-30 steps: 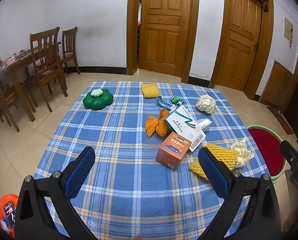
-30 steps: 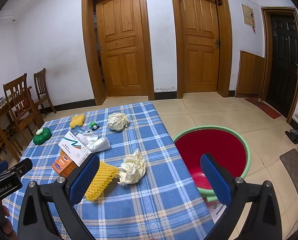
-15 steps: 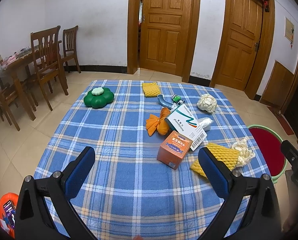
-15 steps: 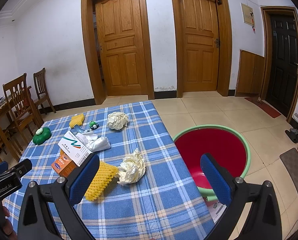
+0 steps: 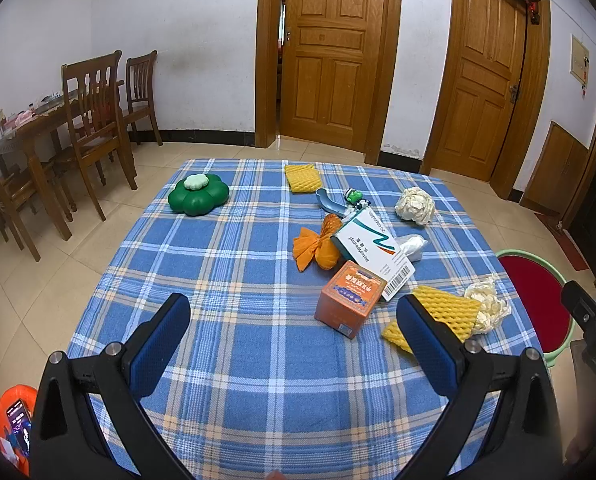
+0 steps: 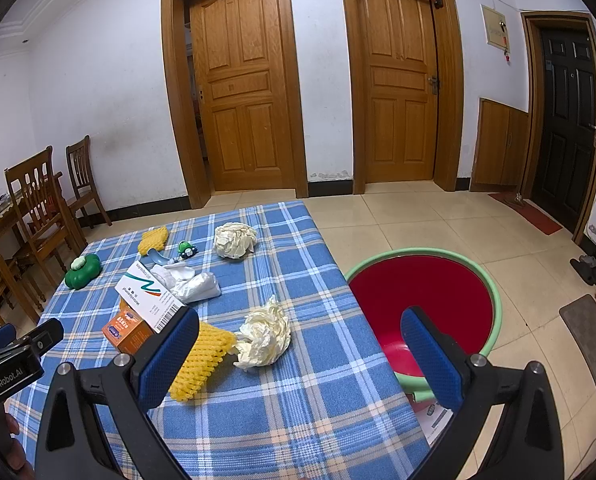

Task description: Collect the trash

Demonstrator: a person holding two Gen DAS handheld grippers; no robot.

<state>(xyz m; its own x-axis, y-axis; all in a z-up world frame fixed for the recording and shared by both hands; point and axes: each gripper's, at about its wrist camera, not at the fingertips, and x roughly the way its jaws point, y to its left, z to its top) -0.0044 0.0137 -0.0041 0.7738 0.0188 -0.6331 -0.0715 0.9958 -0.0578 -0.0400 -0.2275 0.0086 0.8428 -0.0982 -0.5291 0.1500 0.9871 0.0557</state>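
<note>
While both grippers hung above the near edge of a table (image 5: 226, 264) draped in a blue plaid cloth, neither held anything. The left gripper (image 5: 294, 344) had its 2 blue-padded fingers spread wide over bare cloth, and the right gripper (image 6: 298, 356) was equally wide open, its left finger (image 6: 166, 356) in front of a yellow foam net (image 6: 202, 360) and its right finger (image 6: 430, 356) out over the basin on the floor.

Trash lay scattered across the far and right parts of the table: an orange box (image 5: 350, 300) just beside a white medicine box (image 5: 372, 244) that leaned over it, an orange foam net (image 5: 318, 246), a crumpled paper ball (image 5: 416, 205) near the far right corner, a second paper wad (image 6: 264, 334) touching the yellow foam net, a small white bag (image 6: 198, 286), and another yellow net (image 5: 302, 178) at the far edge. A green flower-shaped item (image 5: 198, 196) sat well apart to the left (what it was could not be told).

A red basin with a green rim (image 6: 422, 304) stood on the tiled floor just beside the table's right edge.
</note>
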